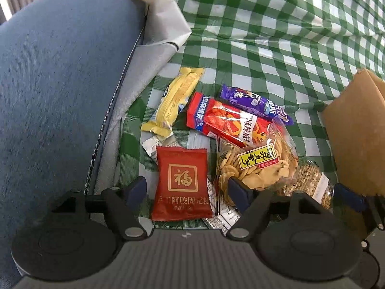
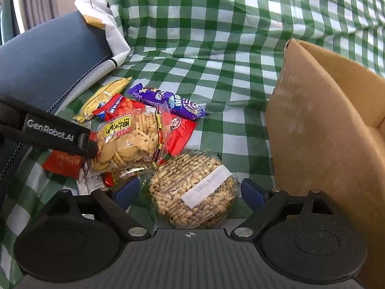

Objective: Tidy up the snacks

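The left wrist view shows the whole dark red packet (image 1: pixel 181 184) with a gold square holding the character 福, lying between the open jaws of the left gripper (image 1: pixel 186 191); the pads do not touch it. In the right wrist view this packet is mostly hidden behind the left gripper's arm, which bears the words "GenRobot.AI". That view shows instead the round nut cake (image 2: pixel 192 192) in clear wrap with a white label, whose writing is too small to read. It lies between the wide open jaws of the right gripper (image 2: pixel 190 192), near the box (image 2: pixel 324 144) at the right edge of the checked cloth (image 2: pixel 216 48). In the left view the cake shows only partly, at the right. Both views show the cracker bag (image 1: pixel 255 166) with a yellow label in Chinese, resting on the red pack (image 1: pixel 231 122), then the purple bar (image 1: pixel 255 102) and the yellow bar (image 1: pixel 174 102) beyond. A blue cushion (image 1: pixel 60 84) borders the cloth's left edge.
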Demonstrator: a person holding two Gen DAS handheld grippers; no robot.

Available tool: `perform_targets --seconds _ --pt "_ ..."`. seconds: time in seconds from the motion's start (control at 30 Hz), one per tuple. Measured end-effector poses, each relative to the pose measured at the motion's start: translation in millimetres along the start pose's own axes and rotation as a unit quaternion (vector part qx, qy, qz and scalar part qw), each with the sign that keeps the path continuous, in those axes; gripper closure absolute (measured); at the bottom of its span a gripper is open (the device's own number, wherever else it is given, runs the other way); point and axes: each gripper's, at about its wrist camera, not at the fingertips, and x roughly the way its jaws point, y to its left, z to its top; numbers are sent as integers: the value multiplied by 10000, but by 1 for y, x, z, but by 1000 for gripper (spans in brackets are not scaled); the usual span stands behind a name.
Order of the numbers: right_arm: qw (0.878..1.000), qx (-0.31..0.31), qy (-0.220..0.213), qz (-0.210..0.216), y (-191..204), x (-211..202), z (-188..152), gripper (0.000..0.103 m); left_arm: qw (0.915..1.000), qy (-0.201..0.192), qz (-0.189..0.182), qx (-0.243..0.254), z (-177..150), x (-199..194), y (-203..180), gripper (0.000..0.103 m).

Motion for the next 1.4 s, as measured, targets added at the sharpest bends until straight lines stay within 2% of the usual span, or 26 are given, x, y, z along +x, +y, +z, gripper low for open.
perform_targets --seconds 0.13,0.2,0.27,0.3,0.37,0.43,0.63,0.7,0.73,0.77,0.87,1.0,1.1,1.13,1.17,1.23,1.3,1.4 --pt "9999 102 7 61 -3 2 2 13 9998 89 -17 -182 1 0 6 26" --pt "9999 136 -44 64 -5 1 1 19 9999 76 51 -43 1 -1 2 29" --pt "9999 87 -121 39 -5 -1 2 29 10000 96 4 20 0 -2 0 43" --pt "9998 68 -171 14 -5 -3 2 37 9999 141 -2 54 0 -1 -1 48" --pt "9996 88 -277 -68 -9 -7 4 58 9994 268 126 184 -3 3 -4 51" --pt "9994 158 -287 -91 -15 -9 6 68 9994 267 119 193 -4 2 -4 53" --pt "9997 52 -228 -87 -14 -11 0 68 9999 147 -6 -53 -4 -9 4 55" --pt "9996 135 -253 -36 -15 -10 1 65 9998 188 -62 -43 -5 -10 6 55" --pt "9995 173 -265 -38 -16 -10 3 54 9997 223 -61 -17 -6 -10 6 55" --pt "9995 190 -265 -38 -15 -8 4 35 9996 259 -52 11 -7 -10 6 55" --pt "9997 89 -239 16 -12 -1 5 26 9994 339 -68 59 -10 -8 7 55" --pt "9996 87 -282 -17 -12 10 11 24 9991 389 -93 145 -11 -6 5 55" --pt "9996 159 -248 50 -17 17 16 25 9990 410 -86 180 -12 -4 4 55" --pt "9995 192 -235 122 -19 19 16 28 9990 411 -95 154 -11 -4 5 55" --pt "9992 223 -242 232 -21 19 16 41 9990 415 -100 123 -11 -4 6 55" --pt "9989 167 -285 339 -19 17 17 52 9990 417 -119 58 -11 -4 7 55" --pt "9989 -91 -391 249 -13 13 16 69 9991 410 -129 44 -11 -5 7 55" --pt "9987 -22 -353 362 -17 11 16 70 9991 396 -135 65 -12 -8 6 55"
